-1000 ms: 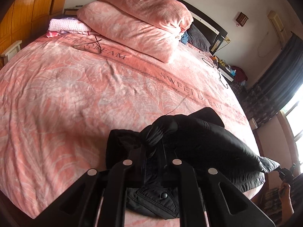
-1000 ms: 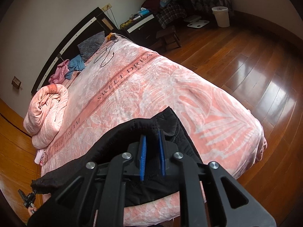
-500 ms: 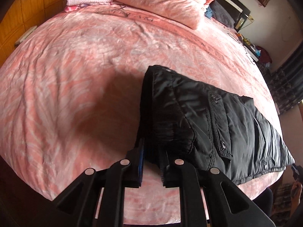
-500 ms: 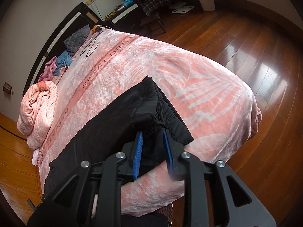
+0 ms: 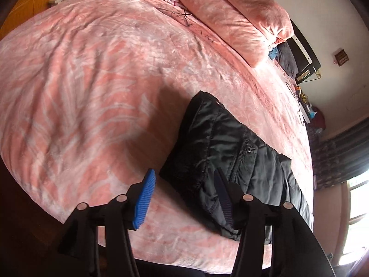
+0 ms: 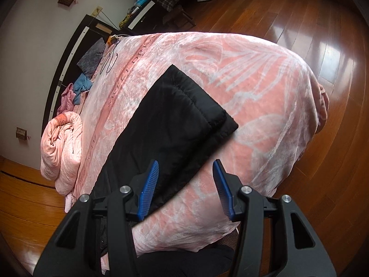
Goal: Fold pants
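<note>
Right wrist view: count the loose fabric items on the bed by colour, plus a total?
Black: 1, the black quilted pants laid long on the pink patterned bedspread.
Pink: 2, the rolled pink duvet and a crumpled pink garment.
Blue: 1, a crumpled blue cloth.
Grey: 1, the grey pillow at the headboard.
Total: 5.
</note>
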A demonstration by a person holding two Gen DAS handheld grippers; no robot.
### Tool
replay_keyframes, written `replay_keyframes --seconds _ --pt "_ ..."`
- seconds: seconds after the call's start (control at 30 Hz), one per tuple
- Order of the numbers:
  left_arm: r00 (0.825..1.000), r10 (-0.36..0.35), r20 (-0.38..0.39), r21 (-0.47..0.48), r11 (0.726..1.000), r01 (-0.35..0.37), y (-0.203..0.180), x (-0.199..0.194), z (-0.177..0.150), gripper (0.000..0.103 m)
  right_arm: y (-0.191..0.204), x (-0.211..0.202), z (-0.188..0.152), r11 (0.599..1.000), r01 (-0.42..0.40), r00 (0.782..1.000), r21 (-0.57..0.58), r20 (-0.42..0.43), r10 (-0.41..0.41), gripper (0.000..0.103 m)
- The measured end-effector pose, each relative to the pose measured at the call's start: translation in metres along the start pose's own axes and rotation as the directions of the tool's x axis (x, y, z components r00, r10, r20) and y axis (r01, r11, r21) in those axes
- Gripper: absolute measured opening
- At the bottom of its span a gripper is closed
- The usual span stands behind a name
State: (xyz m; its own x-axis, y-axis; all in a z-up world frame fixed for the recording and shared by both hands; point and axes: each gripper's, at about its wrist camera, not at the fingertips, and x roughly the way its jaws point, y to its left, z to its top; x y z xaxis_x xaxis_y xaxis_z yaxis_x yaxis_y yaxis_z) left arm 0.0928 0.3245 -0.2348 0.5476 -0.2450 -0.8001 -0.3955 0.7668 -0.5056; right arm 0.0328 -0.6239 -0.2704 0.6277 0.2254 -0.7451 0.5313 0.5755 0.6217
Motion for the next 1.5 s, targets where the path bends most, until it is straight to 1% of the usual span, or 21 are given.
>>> replay_keyframes --seconds 0.1,0.17,0.2,0.23,0.27,0.33,0.4,0.47,0.67,0.77,0.83,0.93,0.97,1.0,1.03,1.1,1.17,1.23,1.33,1.43,1.5 --pt "0.999 -0.006 -0.044 0.038 0.999 0.008 -0.015 0.018 -0.006 0.054 0.002 0.011 -0.01 1.0 -0.008 1.0 0.008 -0.02 0.008 0.05" --pt "0.998 0.007 -0.066 0.073 0.997 -0.002 -0.024 0.031 -0.008 0.049 0.003 0.016 -0.014 1.0 -0.015 1.0 0.017 -0.027 0.015 0.05" --pt "0.997 0.044 -0.068 0.097 0.995 -0.037 -0.029 0.037 -0.009 0.043 0.003 0.018 -0.015 1.0 -0.018 0.999 0.021 -0.033 0.019 0.05" --pt "0.994 0.087 -0.063 0.119 0.99 -0.079 -0.033 0.041 -0.008 0.027 0.004 0.02 -0.016 1.0 -0.02 0.999 0.023 -0.037 0.021 0.05" --pt "0.992 0.107 -0.062 0.13 0.987 -0.098 -0.035 0.042 -0.006 0.023 0.006 0.02 -0.015 1.0 -0.02 0.999 0.021 -0.037 0.021 0.05" --pt "0.992 0.107 -0.06 0.122 0.988 -0.099 -0.034 0.041 -0.001 0.019 0.009 0.018 -0.014 0.999 -0.026 0.999 0.018 -0.031 0.027 0.051" --pt "0.992 0.115 -0.058 0.123 0.987 -0.107 -0.033 0.039 0.003 0.016 0.009 0.015 -0.01 0.999 -0.034 0.999 0.035 -0.014 0.035 0.054" --pt "0.989 0.137 -0.053 0.126 0.983 -0.13 -0.033 0.039 0.004 0.015 0.008 0.011 -0.004 0.998 -0.038 0.999 0.055 0.01 0.038 0.054" --pt "0.984 0.167 -0.061 0.109 0.981 -0.159 -0.03 0.043 0.003 0.015 -0.004 0.006 0.016 0.988 -0.056 0.996 0.145 0.079 0.045 0.054" --pt "0.982 0.176 -0.062 0.126 0.978 -0.167 -0.032 0.044 0.002 0.015 -0.013 0.012 0.024 0.981 -0.047 0.996 0.189 0.089 0.03 0.054" --pt "0.982 0.177 -0.065 0.124 0.978 -0.168 -0.032 0.044 0.002 0.015 -0.018 0.02 0.029 0.975 -0.058 0.996 0.215 0.085 0.04 0.053" --pt "0.981 0.184 -0.059 0.127 0.976 -0.176 -0.034 0.043 0.004 0.015 -0.017 0.029 0.035 0.972 -0.049 0.997 0.228 0.07 0.034 0.043" --pt "0.981 0.187 -0.055 0.127 0.976 -0.179 -0.035 0.042 0.005 0.015 -0.016 0.031 0.036 0.973 -0.038 0.998 0.229 0.065 0.024 0.032" --pt "0.981 0.188 -0.05 0.123 0.976 -0.181 -0.036 0.04 0.006 0.015 -0.015 0.031 0.036 0.973 -0.037 0.998 0.226 0.063 0.023 0.018" --pt "0.981 0.189 -0.047 0.119 0.976 -0.183 -0.036 0.039 0.007 0.014 -0.013 0.028 0.036 0.976 -0.029 0.998 0.217 0.068 0.014 0.012" --pt "0.98 0.194 -0.053 0.113 0.976 -0.187 -0.036 0.038 0.007 0.014 -0.011 0.023 0.034 0.979 -0.017 0.997 0.201 0.077 0.001 0.004" --pt "0.978 0.2 -0.058 0.116 0.974 -0.193 -0.036 0.039 0.007 0.014 -0.014 0.019 0.032 0.98 -0.008 0.997 0.198 0.083 -0.008 0.0" --pt "0.978 0.199 -0.059 0.116 0.975 -0.191 -0.035 0.039 0.006 0.014 -0.02 0.015 0.03 0.979 -0.006 0.996 0.206 0.09 -0.013 0.0" --pt "0.977 0.202 -0.063 0.124 0.973 -0.193 -0.036 0.04 0.006 0.014 -0.028 0.017 0.027 0.976 -0.016 0.998 0.216 0.067 0.002 0.0" --pt "0.976 0.208 -0.07 0.137 0.971 -0.197 -0.037 0.041 0.004 0.014 -0.036 0.013 0.027 0.966 -0.04 0.996 0.257 0.086 0.019 0.01" --pt "0.975 0.211 -0.066 0.144 0.969 -0.2 -0.037 0.041 0.003 0.014 -0.038 0.015 0.028 0.96 -0.054 0.995 0.274 0.09 0.03 0.028"
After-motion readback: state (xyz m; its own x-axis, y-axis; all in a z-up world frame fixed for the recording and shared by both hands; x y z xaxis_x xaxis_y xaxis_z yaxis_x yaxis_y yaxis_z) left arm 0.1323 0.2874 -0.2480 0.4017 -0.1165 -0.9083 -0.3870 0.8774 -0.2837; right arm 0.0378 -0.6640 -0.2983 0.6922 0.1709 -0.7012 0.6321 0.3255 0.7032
